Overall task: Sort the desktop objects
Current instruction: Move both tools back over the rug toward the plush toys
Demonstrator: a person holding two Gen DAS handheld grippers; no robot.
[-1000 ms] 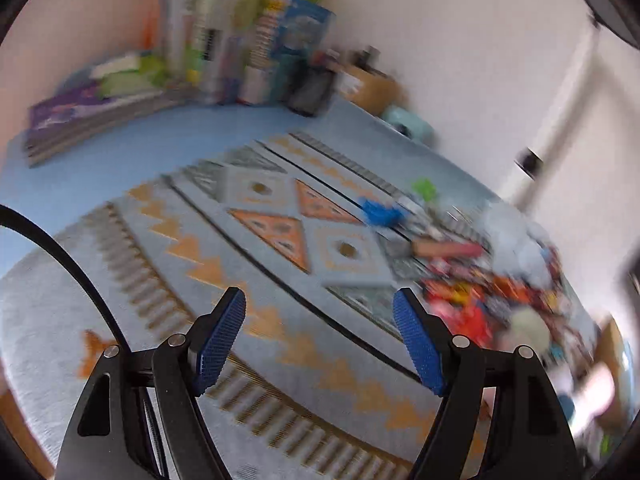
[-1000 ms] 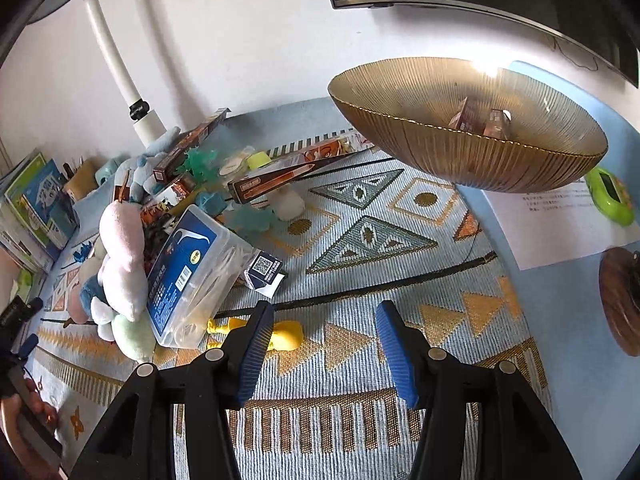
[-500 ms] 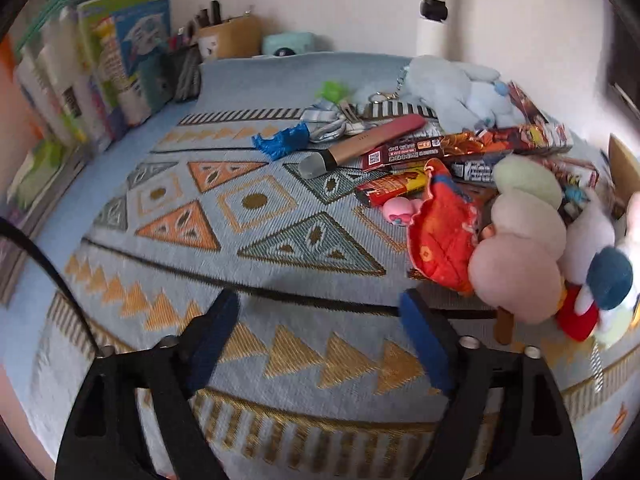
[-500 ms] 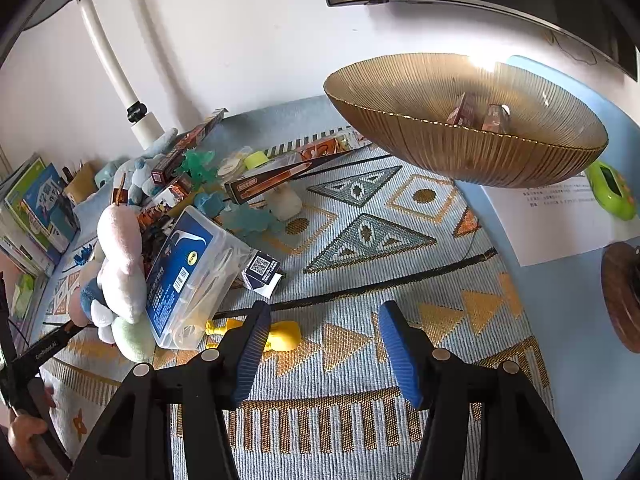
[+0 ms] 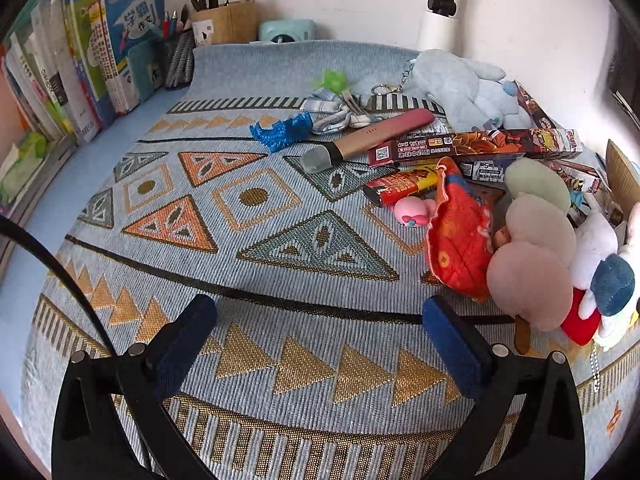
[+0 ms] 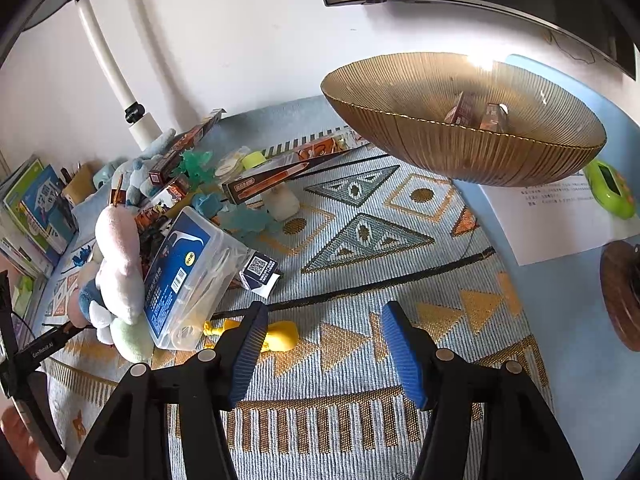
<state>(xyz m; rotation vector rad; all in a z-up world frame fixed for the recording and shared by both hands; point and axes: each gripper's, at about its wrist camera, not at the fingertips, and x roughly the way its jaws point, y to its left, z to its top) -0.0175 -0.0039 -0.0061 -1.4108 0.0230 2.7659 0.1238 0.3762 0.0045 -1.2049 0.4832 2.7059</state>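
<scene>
A heap of desktop objects lies on a patterned mat (image 5: pixel 280 240). In the left wrist view I see a red pouch (image 5: pixel 460 232), plush toys (image 5: pixel 532 264), long printed boxes (image 5: pixel 480 144), a pink-and-gold pen-like device (image 5: pixel 368 136) and a blue crumpled piece (image 5: pixel 282 130). My left gripper (image 5: pixel 318 320) is open and empty above bare mat, left of the heap. In the right wrist view a clear plastic box with a blue label (image 6: pixel 188 276), a yellow toy (image 6: pixel 276 334) and a gold ribbed bowl (image 6: pixel 460 144) holding small boxes show. My right gripper (image 6: pixel 326 320) is open and empty, just right of the yellow toy.
Upright books (image 5: pixel 80 60) and pen holders (image 5: pixel 224 20) stand at the back left. A white lamp pole (image 6: pixel 116 76) rises behind the heap. A paper sheet (image 6: pixel 560 216), a green gadget (image 6: pixel 610 192) and a dark round coaster (image 6: pixel 624 292) lie right of the mat.
My left gripper swung right from the books toward the heap and has settled facing it. My right gripper has hardly moved.
</scene>
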